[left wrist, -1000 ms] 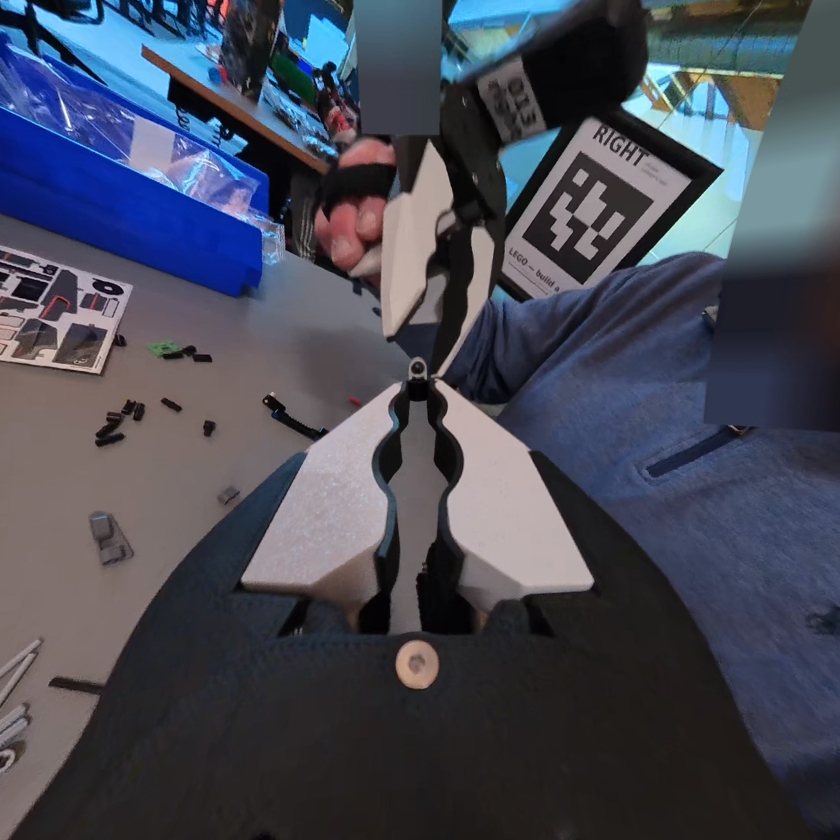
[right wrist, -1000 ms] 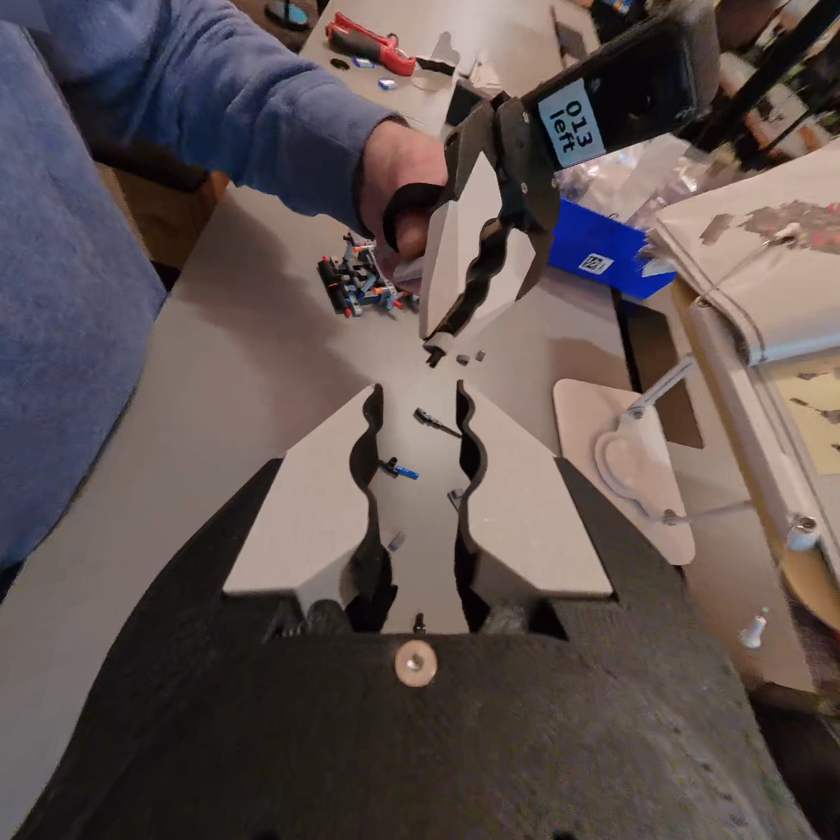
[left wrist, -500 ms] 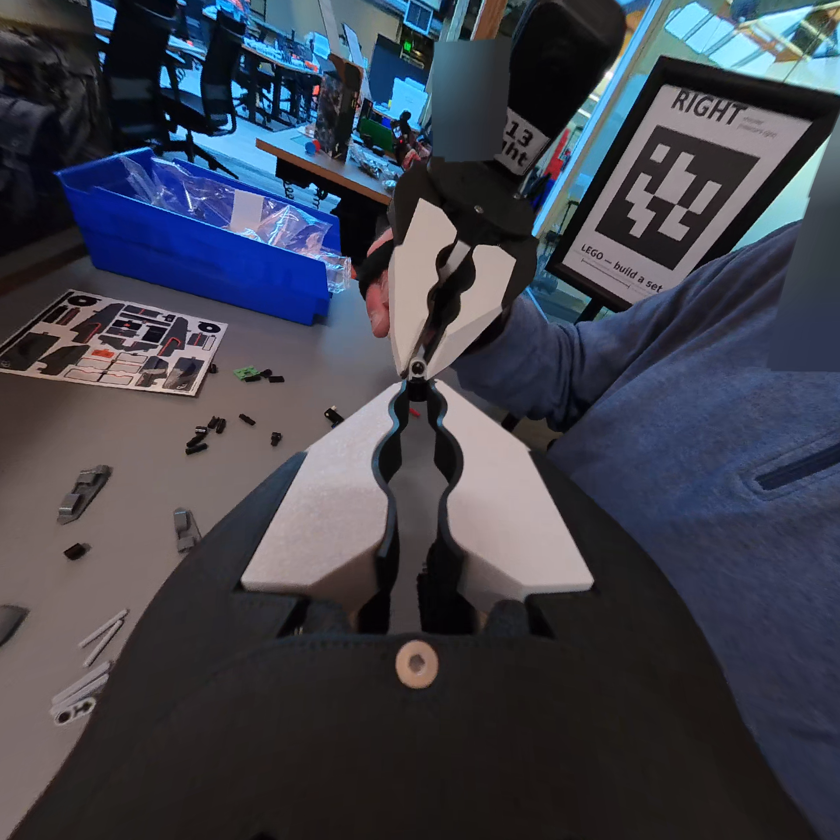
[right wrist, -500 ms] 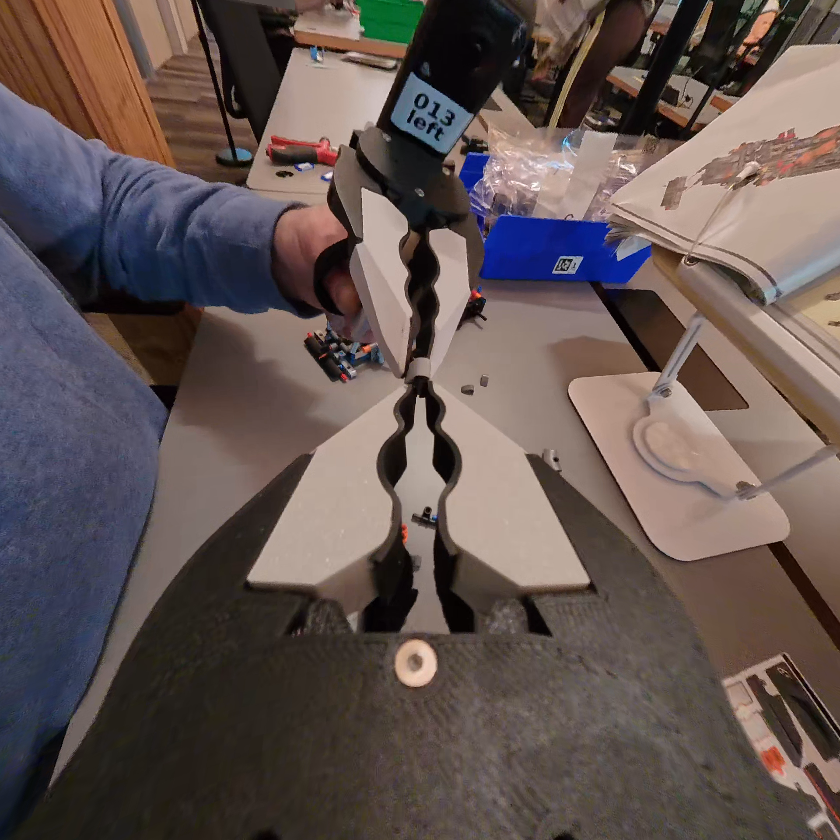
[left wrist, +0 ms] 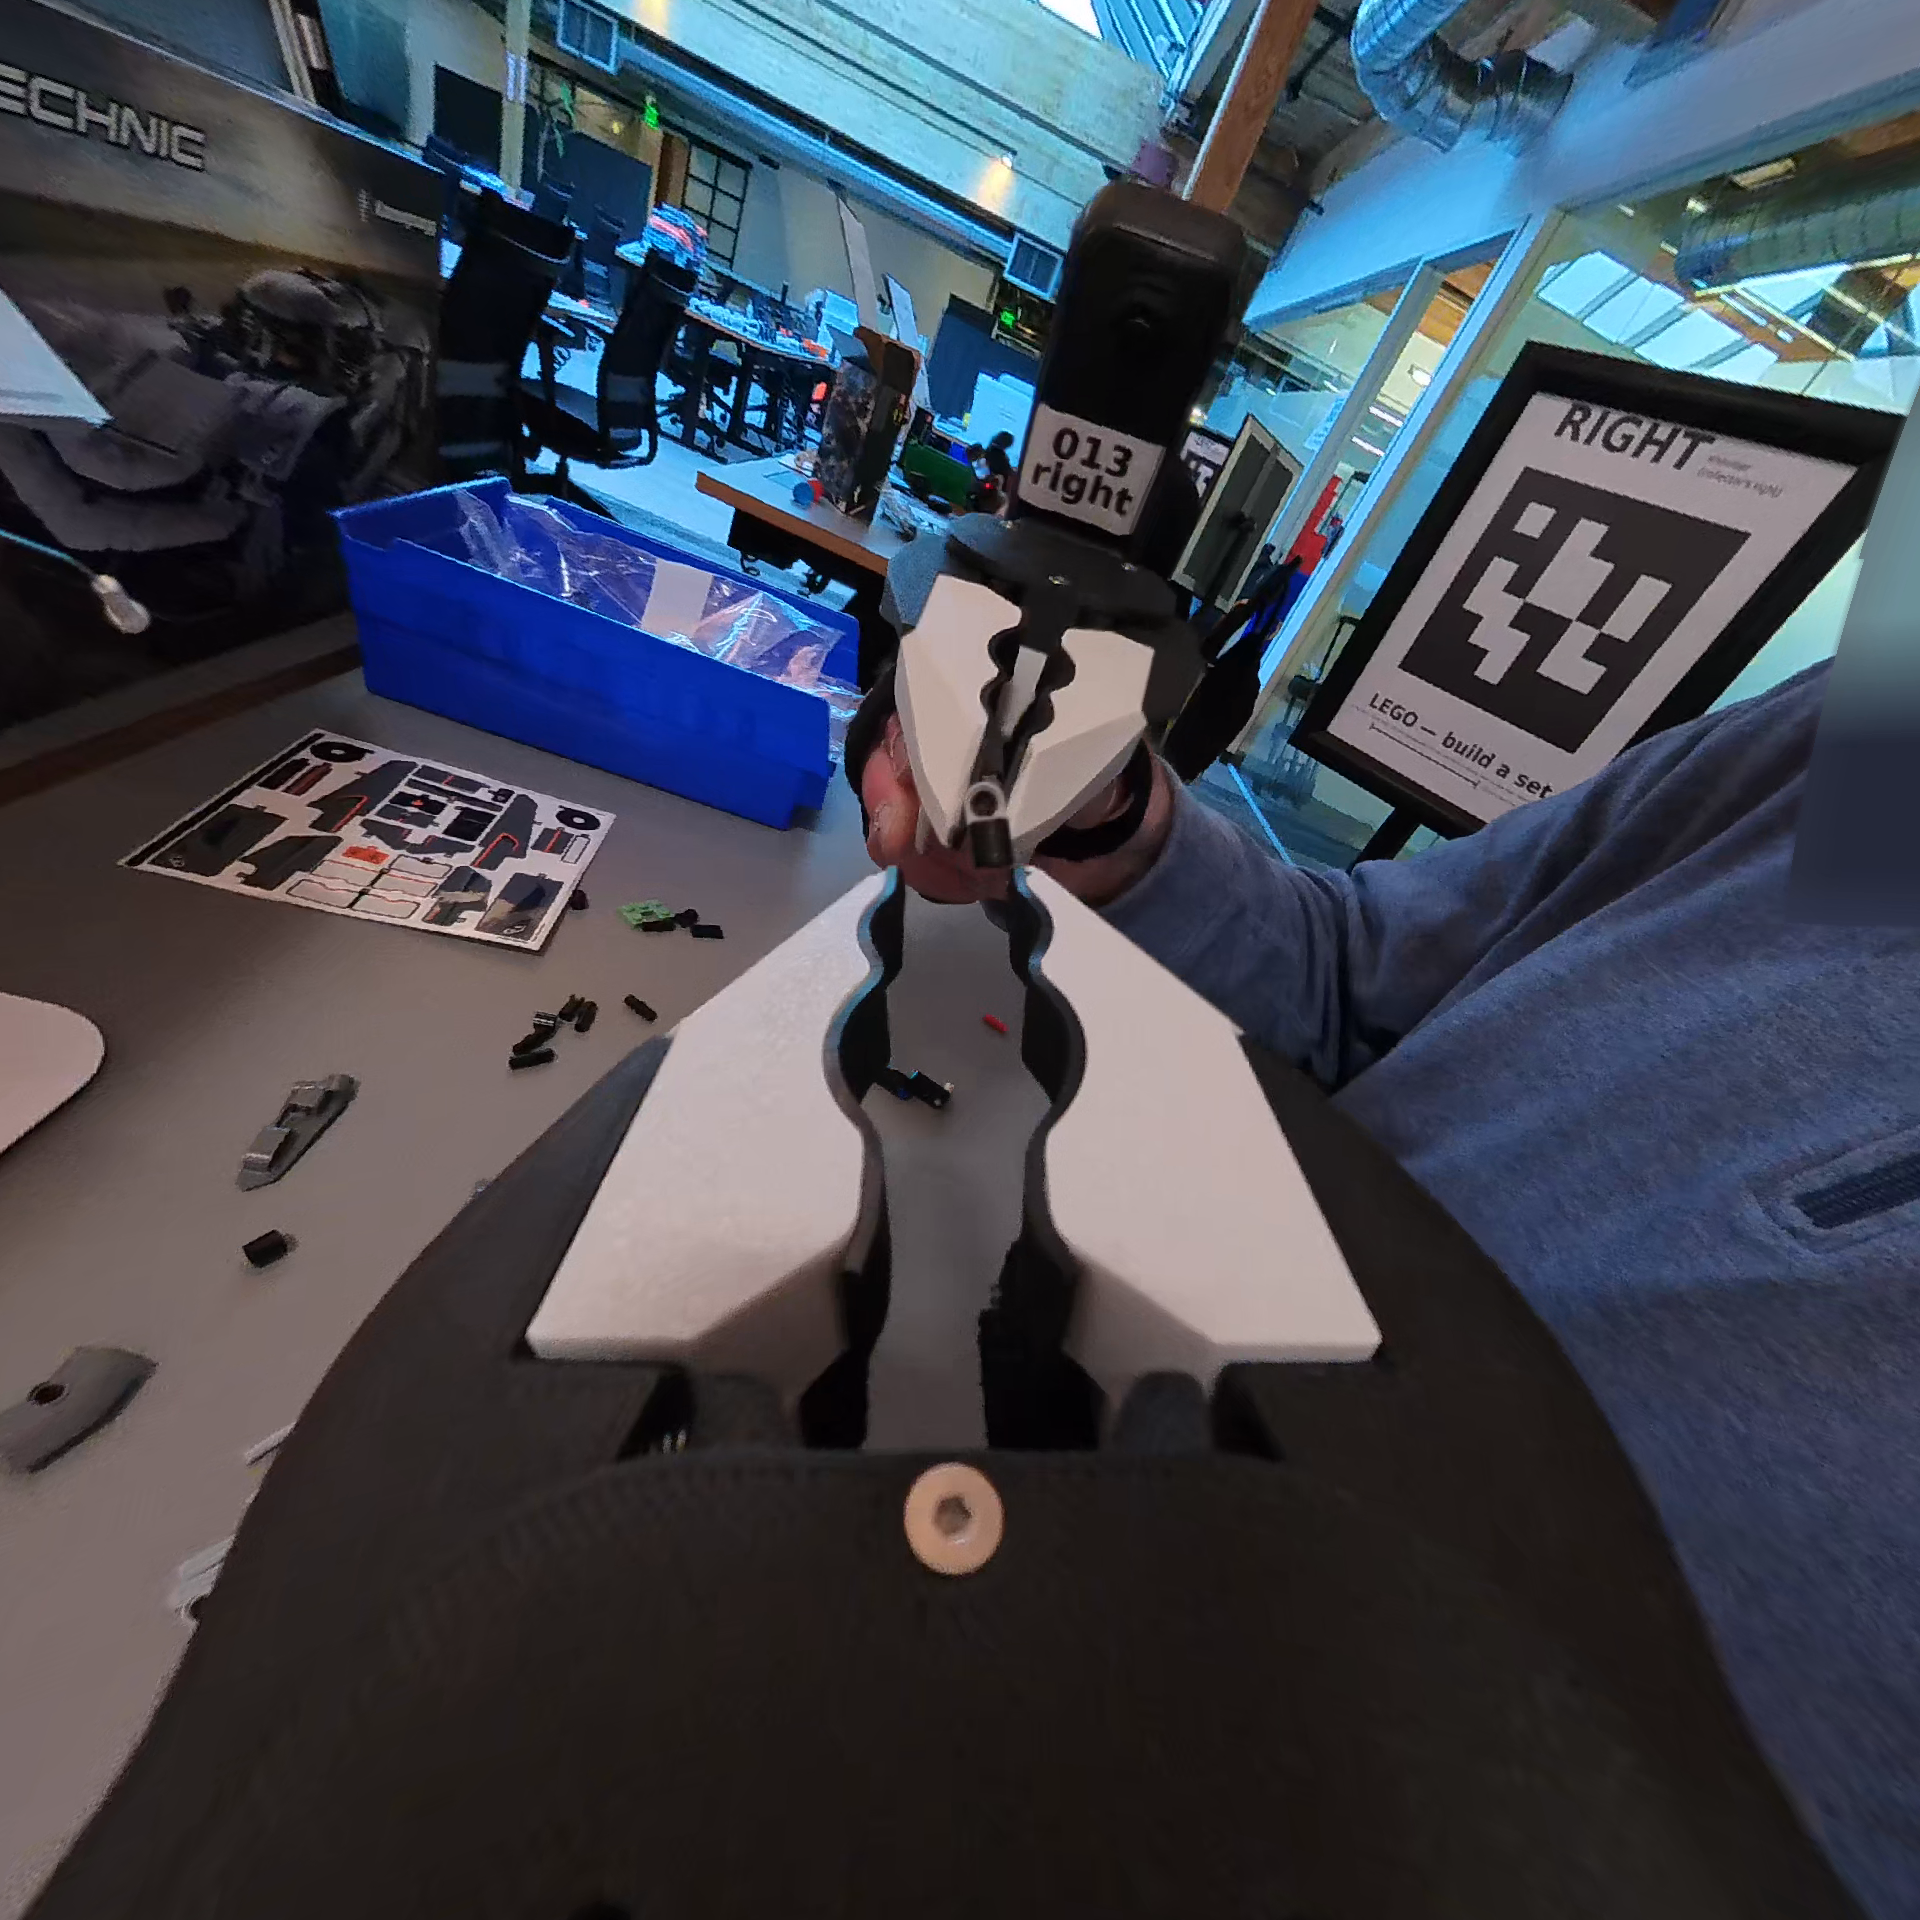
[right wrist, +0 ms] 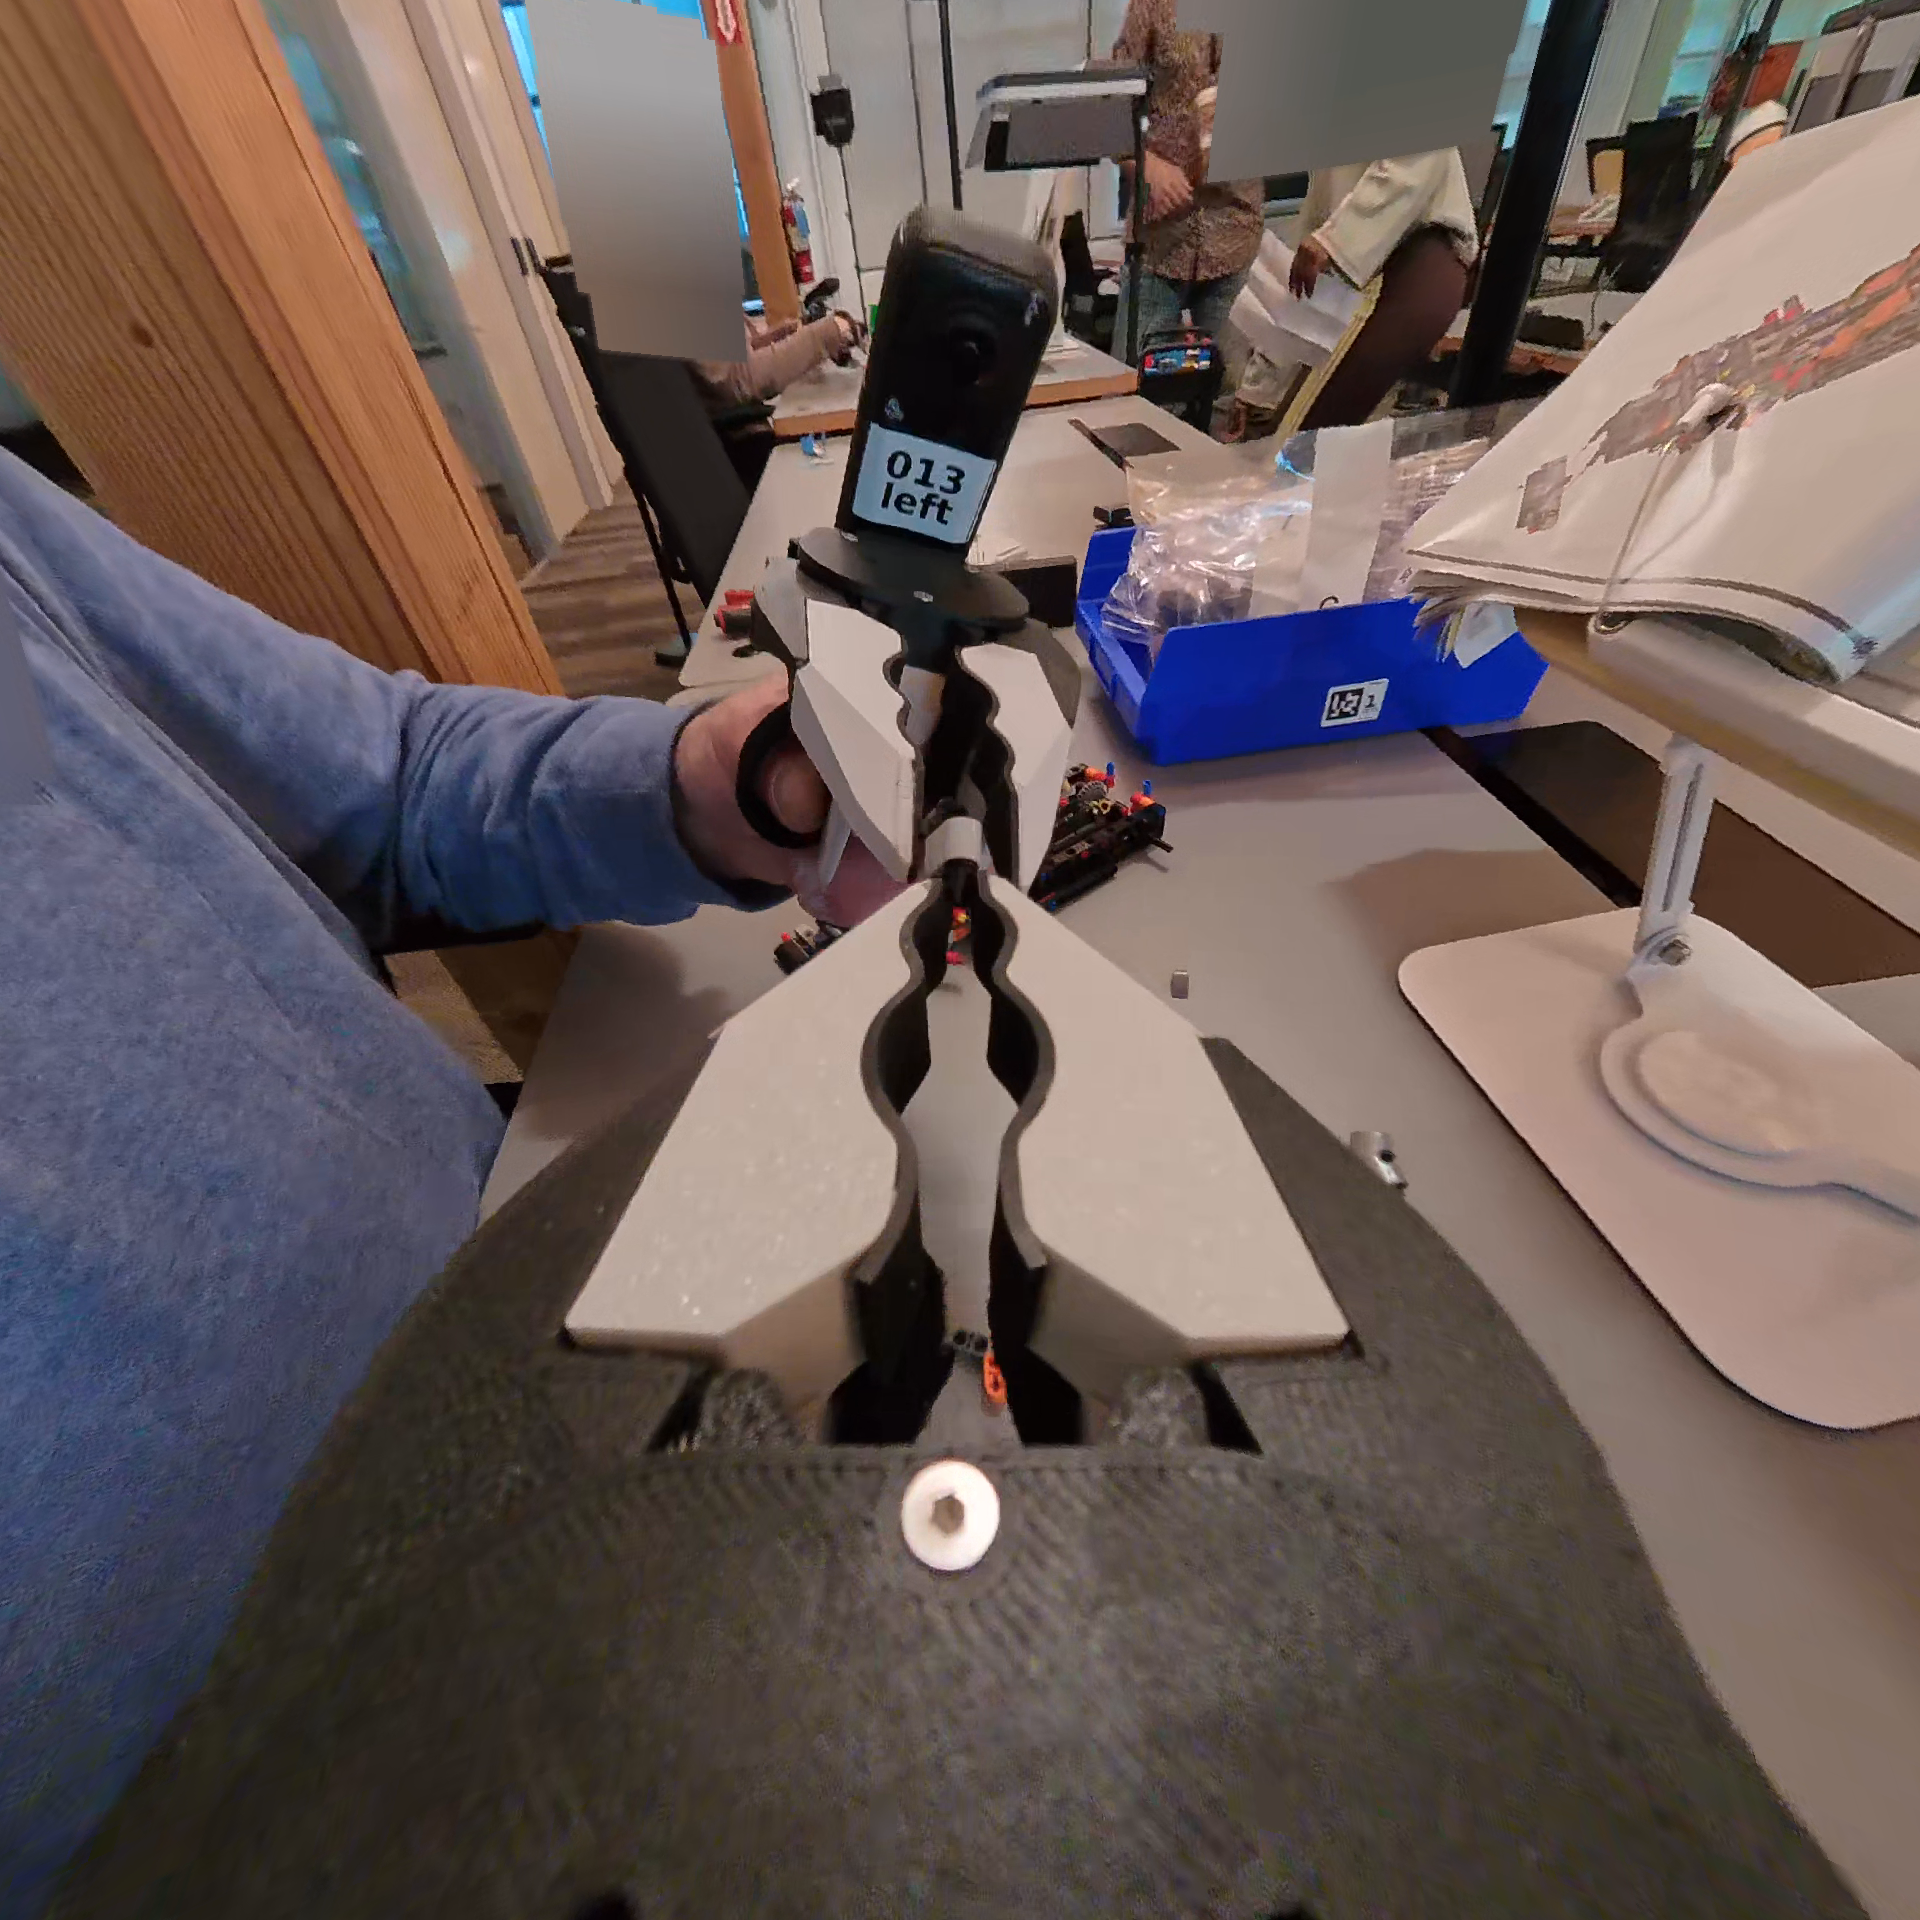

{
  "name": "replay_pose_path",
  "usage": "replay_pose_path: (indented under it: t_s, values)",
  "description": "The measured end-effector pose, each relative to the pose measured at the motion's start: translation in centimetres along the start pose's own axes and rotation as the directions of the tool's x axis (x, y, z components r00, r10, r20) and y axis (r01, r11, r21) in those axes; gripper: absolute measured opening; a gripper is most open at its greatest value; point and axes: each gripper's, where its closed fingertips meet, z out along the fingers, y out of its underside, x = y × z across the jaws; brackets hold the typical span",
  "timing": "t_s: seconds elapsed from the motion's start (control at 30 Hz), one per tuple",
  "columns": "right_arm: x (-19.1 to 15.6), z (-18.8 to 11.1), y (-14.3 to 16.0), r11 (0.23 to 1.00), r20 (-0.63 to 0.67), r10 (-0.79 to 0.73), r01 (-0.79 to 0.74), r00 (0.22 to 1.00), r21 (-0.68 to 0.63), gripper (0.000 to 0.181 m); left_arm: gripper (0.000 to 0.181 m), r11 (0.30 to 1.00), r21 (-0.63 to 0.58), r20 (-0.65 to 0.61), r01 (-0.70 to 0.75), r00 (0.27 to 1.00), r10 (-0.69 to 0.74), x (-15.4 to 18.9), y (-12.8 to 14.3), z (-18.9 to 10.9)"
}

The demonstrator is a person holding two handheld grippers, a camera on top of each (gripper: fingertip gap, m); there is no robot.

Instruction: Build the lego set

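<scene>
A small grey-and-black lego connector (left wrist: 984, 821) is pinched at the tips of my right gripper (left wrist: 977, 836), which faces my left gripper in the air above the table. In the right wrist view the right gripper (right wrist: 956, 888) is shut on that connector (right wrist: 954, 840). My left gripper (left wrist: 954, 894) is open and empty, just below and in front of the connector. Its fingers (right wrist: 862, 748) stand apart on either side of the piece. A partly built lego assembly (right wrist: 1101, 831) lies on the grey table (right wrist: 1299, 987) behind the grippers.
A blue bin (left wrist: 582, 644) of plastic bags, a sticker sheet (left wrist: 384, 842), loose black pins (left wrist: 561, 1029), a green piece (left wrist: 644, 912) and grey panels (left wrist: 296, 1127) lie to the left. An instruction booklet (right wrist: 1714, 499) rests on a white stand (right wrist: 1662, 1122). The person's blue sleeve (left wrist: 1558, 987) is close. Both grippers' tips are close together, under 4 cm apart.
The right gripper came in open and shut on the connector that the left gripper held. The left gripper has now opened and let it go. Both grippers have tilted upward.
</scene>
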Motion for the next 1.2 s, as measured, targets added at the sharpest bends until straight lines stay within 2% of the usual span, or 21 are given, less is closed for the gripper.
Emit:
replay_pose_path:
  t_s: [0.37, 0.57, 0.67, 0.73, 0.93, 1.03, 1.1, 1.2]
  values:
    - [0.4, 0.1, -0.1, 0.996, 0.028, 0.083, -0.084, 0.996, 0.034, 0.001, 0.017, 0.999, 0.043, 0.006, 0.011, 1.0, -0.011, -0.2, -0.1, -0.6]
    - [0.0, 0.7, 1.3, 0.996, 0.012, 0.027, -0.026, 1.0, -0.087, 0.001, 0.018, 1.0, 0.02, 0.004, -0.01, 1.0, 0.01, 0.3, 0.1, -0.2]
    - [-0.3, 1.0, 1.8, 0.988, 0.002, -0.023, 0.023, 1.0, -0.154, 0.001, 0.006, 1.0, -0.009, 0.022, -0.028, 0.999, 0.028, 0.2, 0.6, 0.1]
    - [-0.2, 1.0, 1.9, 0.982, -0.016, -0.051, 0.047, 0.999, -0.185, 0.001, 0.006, 1.0, -0.01, 0.023, -0.009, 1.0, 0.009, 0.1, 0.7, 0.1]
    - [0.1, 1.1, 0.7, 0.976, -0.079, -0.145, 0.13, 0.986, -0.173, 0.002, 0.005, 0.992, 0.094, -0.02, 0.082, 0.997, -0.081, 0.1, -0.5, -0.3]
    - [0.7, 0.9, 0.4, 0.956, -0.155, -0.249, 0.216, 0.956, -0.201, 0.011, 0.005, 0.973, 0.166, -0.075, 0.158, 0.986, -0.147, 0.1, -1.2, -0.7]
    - [0.5, 1.0, 0.5, 0.957, -0.16, -0.237, 0.202, 0.958, -0.208, 0.017, 0.005, 0.964, 0.196, -0.101, 0.181, 0.981, -0.164, 0.2, -1.4, -0.8]
    - [0.1, 1.1, 0.4, 0.964, -0.164, -0.229, 0.201, 0.959, -0.172, 0.016, 0.005, 0.957, 0.21, -0.116, 0.2, 0.977, -0.179, 0.2, -1.1, -0.7]
